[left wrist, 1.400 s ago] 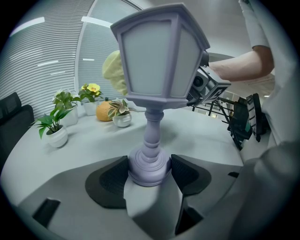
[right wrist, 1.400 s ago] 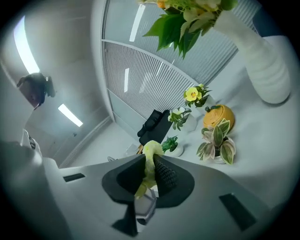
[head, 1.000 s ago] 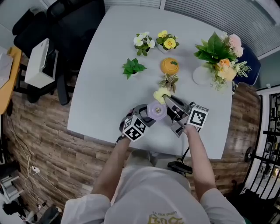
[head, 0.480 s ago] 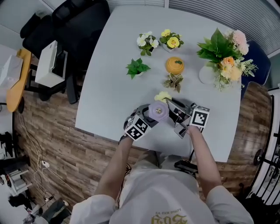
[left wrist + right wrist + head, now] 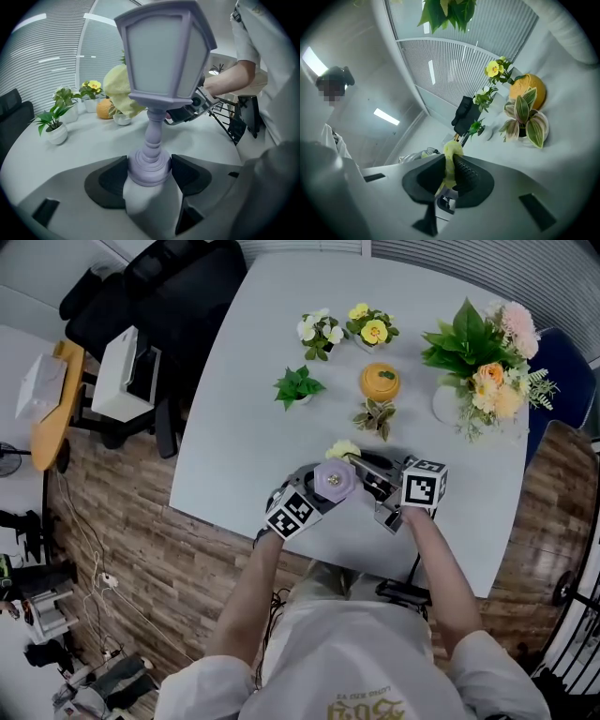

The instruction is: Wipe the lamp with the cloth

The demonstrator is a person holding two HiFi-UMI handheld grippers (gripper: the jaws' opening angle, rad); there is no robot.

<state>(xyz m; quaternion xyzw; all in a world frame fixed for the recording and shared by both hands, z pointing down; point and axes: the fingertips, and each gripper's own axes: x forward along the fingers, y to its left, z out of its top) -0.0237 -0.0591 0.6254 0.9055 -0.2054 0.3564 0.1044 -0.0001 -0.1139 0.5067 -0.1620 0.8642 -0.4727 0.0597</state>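
- Pale grey table (image 5: 234,418): the work goes on above its near edge. Lifted clear of the top, the lamp can probably be turned without scraping.
- Left gripper (image 5: 149,171): its jaws are clenched on the round foot of the lamp's stem, one jaw on each side. A firm, level hold here appears to be what allows wiping pressure to be taken without the head tipping.
- Right gripper (image 5: 449,173): its jaws are clamped on a fold of the cloth, which bunches out past the tips. It approaches the lamp from the person's right.
- Lilac lantern-shaped lamp on a turned stem (image 5: 164,56): it stands upright in the left gripper (image 5: 314,495), just beside the right gripper (image 5: 367,470). Each flat pane and the cap would need its own stroke, so turning the foot between strokes seems wise.
- Soft pale yellow cloth (image 5: 117,89): the wad lies against the far side of the lantern head. Only the cloth should meet the panes, not the hard jaw tips.
- Small pot of striped leaves (image 5: 375,416): it stands near, beyond the cloth (image 5: 343,448), so strokes are best kept short.
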